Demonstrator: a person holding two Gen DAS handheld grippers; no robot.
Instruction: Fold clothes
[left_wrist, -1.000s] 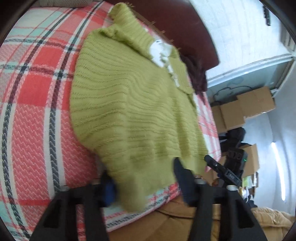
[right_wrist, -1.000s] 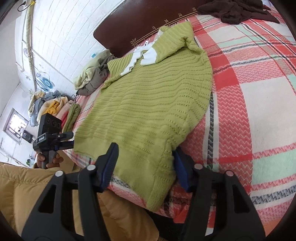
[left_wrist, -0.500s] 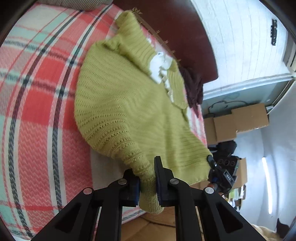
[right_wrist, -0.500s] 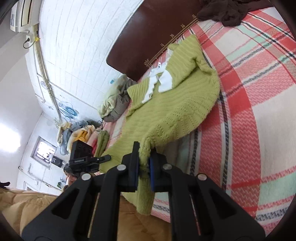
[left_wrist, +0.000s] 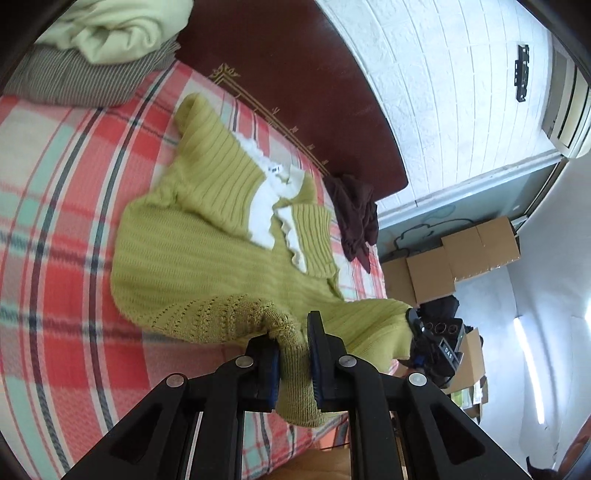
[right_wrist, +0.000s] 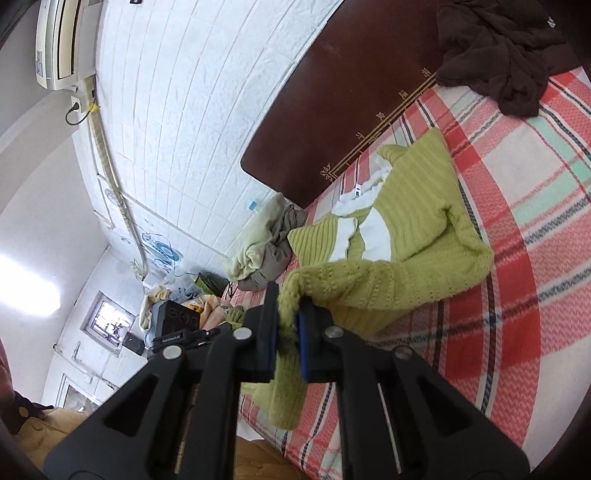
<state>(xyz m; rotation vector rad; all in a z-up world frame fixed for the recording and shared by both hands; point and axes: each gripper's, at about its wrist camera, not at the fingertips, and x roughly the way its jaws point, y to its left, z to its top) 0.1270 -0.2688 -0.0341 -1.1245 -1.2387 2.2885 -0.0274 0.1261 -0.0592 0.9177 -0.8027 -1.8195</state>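
Observation:
A lime-green knit sweater (left_wrist: 192, 258) with a white collar lies on the plaid bedspread (left_wrist: 55, 206), collar toward the headboard. My left gripper (left_wrist: 293, 339) is shut on one corner of its bottom hem, lifted off the bed. In the right wrist view the same sweater (right_wrist: 406, 236) shows, and my right gripper (right_wrist: 288, 321) is shut on the other hem corner, also raised. The hem hangs down between each pair of fingers. The right gripper (left_wrist: 432, 343) also shows at the far hem corner in the left wrist view.
A dark brown headboard (left_wrist: 295, 74) runs behind the bed. A dark brown garment (right_wrist: 509, 51) lies crumpled near it. A pile of pale clothes (right_wrist: 258, 243) sits at the bed's other corner. Cardboard boxes (left_wrist: 461, 258) stand beside the bed. The bed's near edge (right_wrist: 306, 435) is just below the grippers.
Both grippers went from open around the hem to shut on it, then rose and moved toward the headboard, pulling the sweater's bottom edge up and over its body.

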